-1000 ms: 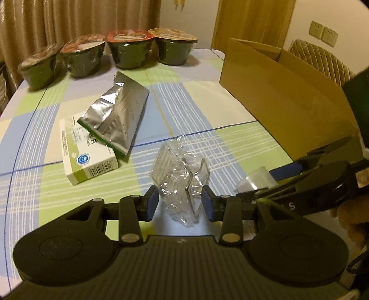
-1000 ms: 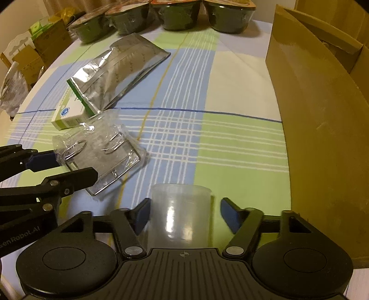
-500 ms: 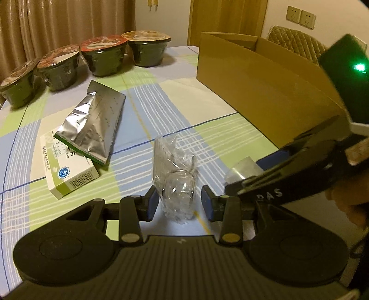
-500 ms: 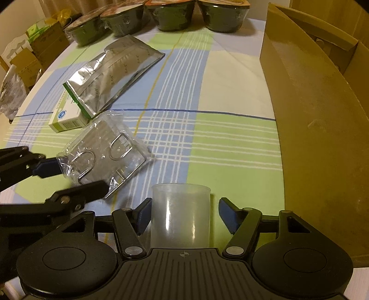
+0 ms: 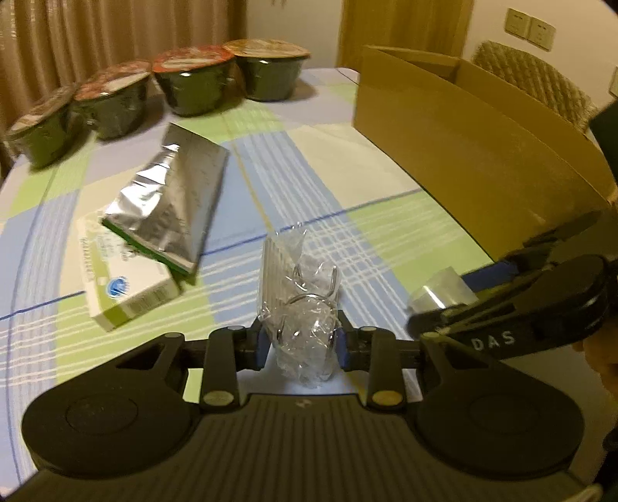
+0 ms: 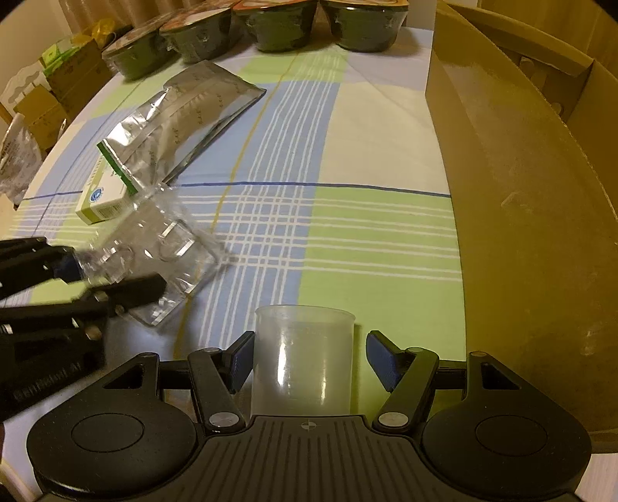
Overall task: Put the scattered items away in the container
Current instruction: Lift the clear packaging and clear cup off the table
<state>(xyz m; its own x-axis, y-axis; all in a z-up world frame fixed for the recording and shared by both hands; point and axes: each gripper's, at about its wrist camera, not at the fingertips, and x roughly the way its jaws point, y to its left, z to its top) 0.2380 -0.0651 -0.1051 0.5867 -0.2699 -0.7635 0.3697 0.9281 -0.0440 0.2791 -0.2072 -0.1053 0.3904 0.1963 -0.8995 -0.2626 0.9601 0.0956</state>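
Landmark for all entries: the cardboard box [image 6: 521, 216], open-topped, standing on the right side of the checked surface [image 6: 378, 231].

1. Right claw [image 6: 309, 357]: released; blue pads spread to either side of a translucent plastic cup [image 6: 303, 359]. The left pad is close against the cup wall, the right pad stands apart from it. The cup is upright, just left of the box's near wall.

2. Left claw [image 5: 300, 341]: clenched on a clear plastic bag of metal hooks [image 5: 299, 305]. The bag rises crumpled between the pads, left of the box and well apart from it. In the right wrist view the bag is blurred, and whether it touches the surface cannot be told.

3. White-and-green carton [image 5: 123, 285]: flat on the surface, further left of the box than the bag.

4. Silver foil pouch [image 5: 174, 204]: its near end lies over the carton's far end, the rest on the surface.

5. Four sealed dark bowls [image 5: 193, 85]: in a row at the far edge of the surface, left of the box's far corner.

6. Curtain [image 5: 96, 34]: behind the bowls.
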